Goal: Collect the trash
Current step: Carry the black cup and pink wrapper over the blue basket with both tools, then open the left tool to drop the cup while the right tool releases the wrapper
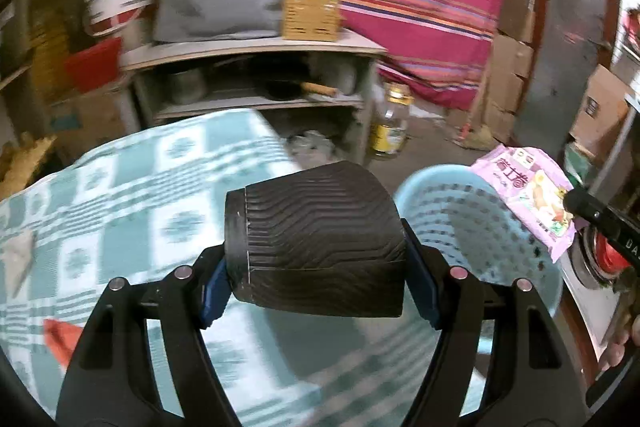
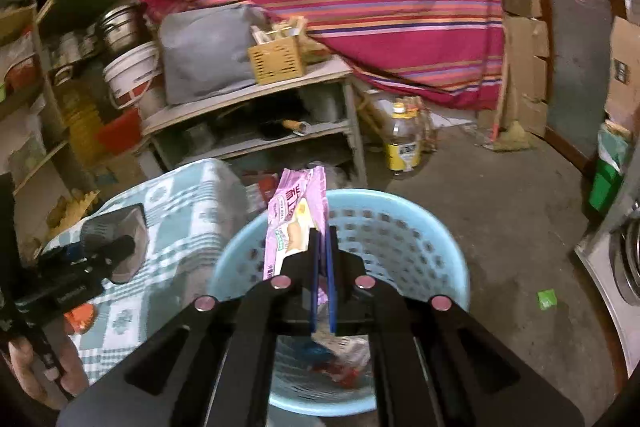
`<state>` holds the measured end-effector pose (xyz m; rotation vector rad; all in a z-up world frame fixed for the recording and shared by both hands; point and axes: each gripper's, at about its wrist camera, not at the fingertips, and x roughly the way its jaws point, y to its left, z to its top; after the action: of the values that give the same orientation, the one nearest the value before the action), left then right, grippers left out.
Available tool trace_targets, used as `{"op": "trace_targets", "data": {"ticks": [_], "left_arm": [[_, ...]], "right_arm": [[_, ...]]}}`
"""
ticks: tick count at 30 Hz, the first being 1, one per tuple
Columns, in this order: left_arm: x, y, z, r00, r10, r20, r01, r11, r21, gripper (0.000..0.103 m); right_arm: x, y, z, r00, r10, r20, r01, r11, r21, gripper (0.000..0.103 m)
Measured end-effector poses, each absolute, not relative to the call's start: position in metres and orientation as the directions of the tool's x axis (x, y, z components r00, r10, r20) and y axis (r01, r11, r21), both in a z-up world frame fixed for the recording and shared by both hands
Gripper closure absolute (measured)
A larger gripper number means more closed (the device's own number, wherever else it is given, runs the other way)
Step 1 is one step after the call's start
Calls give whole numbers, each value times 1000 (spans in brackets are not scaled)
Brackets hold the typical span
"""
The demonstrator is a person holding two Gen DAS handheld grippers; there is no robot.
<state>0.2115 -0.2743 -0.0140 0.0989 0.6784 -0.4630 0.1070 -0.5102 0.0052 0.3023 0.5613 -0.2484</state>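
My left gripper [image 1: 320,267] is shut on a black ribbed paper cup [image 1: 316,239], held sideways between the blue pads above the green checked tablecloth [image 1: 120,187]. Just right of it stands a light blue perforated basket [image 1: 448,187]. In the right wrist view my right gripper [image 2: 322,239] is shut on a pink snack wrapper [image 2: 294,219], which hangs over the basket's [image 2: 400,207] left rim. Some trash [image 2: 340,359] lies at the basket's bottom. The left gripper with the cup [image 2: 120,227] shows at the left there, and the pink wrapper [image 1: 532,199] at the right in the left wrist view.
An orange scrap [image 1: 60,339] and a pale crumpled piece [image 1: 20,255] lie on the cloth. Behind stand a shelf unit [image 2: 256,95] with a grey bag [image 2: 208,51] and wooden box [image 2: 276,61], and a bottle [image 2: 404,143] on the floor. A green scrap [image 2: 547,299] lies on the concrete.
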Motion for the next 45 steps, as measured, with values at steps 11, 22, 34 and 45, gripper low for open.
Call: {"op": "trace_targets", "data": {"ticks": [11,22,34,45], "left_arm": [[196,-352,-29,648,-454,-612,550,835,-37,32],[196,-353,-30,658,-463,-593,539,840,-57,12],[202,-308,-16,720,-396,-570,461,887,-34,6],[213,-243,-2,764,-313,-565,370,929,-15,6]], "right_arm": [[90,-554,-8,798,-188,-573,377,897,230,100],[92,-555,-13,787,-197,-585,388,894,222,100],[111,-537,-16,786,-164,-596,361,904,228,100],[133,-520,-31,726,-221,-652,424,889,171,34]]}}
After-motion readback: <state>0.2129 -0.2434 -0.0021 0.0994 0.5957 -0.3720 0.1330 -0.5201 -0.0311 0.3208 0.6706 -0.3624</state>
